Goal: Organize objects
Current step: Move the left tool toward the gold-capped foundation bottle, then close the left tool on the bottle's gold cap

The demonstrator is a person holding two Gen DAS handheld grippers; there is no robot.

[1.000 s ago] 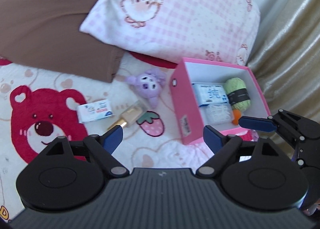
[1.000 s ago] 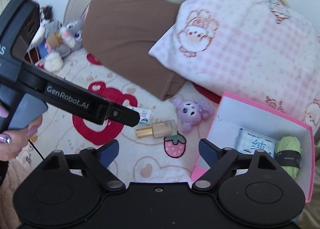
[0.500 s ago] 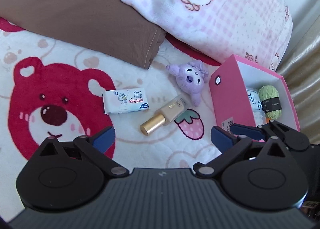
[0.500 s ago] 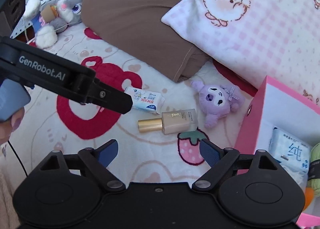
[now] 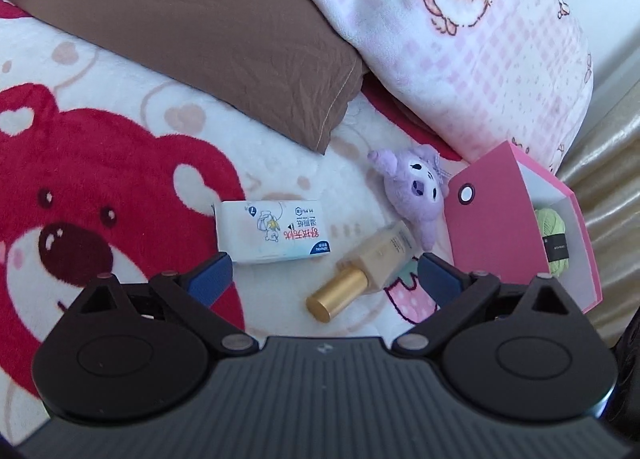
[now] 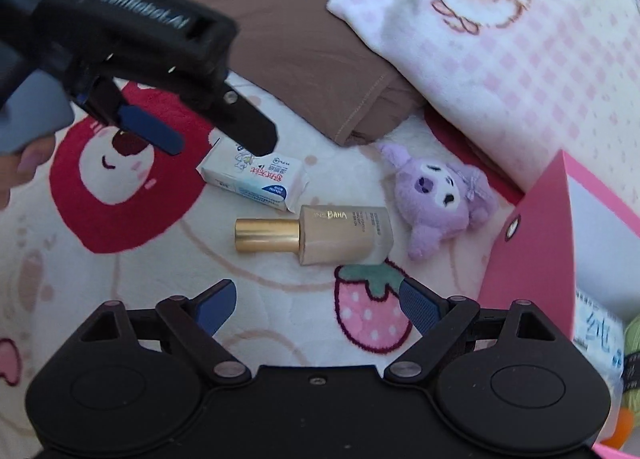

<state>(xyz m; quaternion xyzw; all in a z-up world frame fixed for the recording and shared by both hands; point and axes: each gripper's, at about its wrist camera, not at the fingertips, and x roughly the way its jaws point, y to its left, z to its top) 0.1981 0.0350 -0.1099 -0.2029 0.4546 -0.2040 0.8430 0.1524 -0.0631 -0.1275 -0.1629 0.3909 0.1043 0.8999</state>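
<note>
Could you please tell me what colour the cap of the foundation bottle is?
Shiny gold cap; clearest in the right wrist view.

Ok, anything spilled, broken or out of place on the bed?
Nothing spilled or damaged. The beige gold-capped bottle lies on its side beside the white tissue pack and purple plush toy, all outside the pink box.

My left tongs (image 5: 323,274) were matte black, with two round housings, a ribbed grey-black middle panel, silver pivot screws and dark blue pads on the fingers (image 5: 211,274). My right tongs (image 6: 316,305) matched them. Seen from the right, the left body bore white "GenRobot.AI" lettering above a grey-blue grip.
</note>
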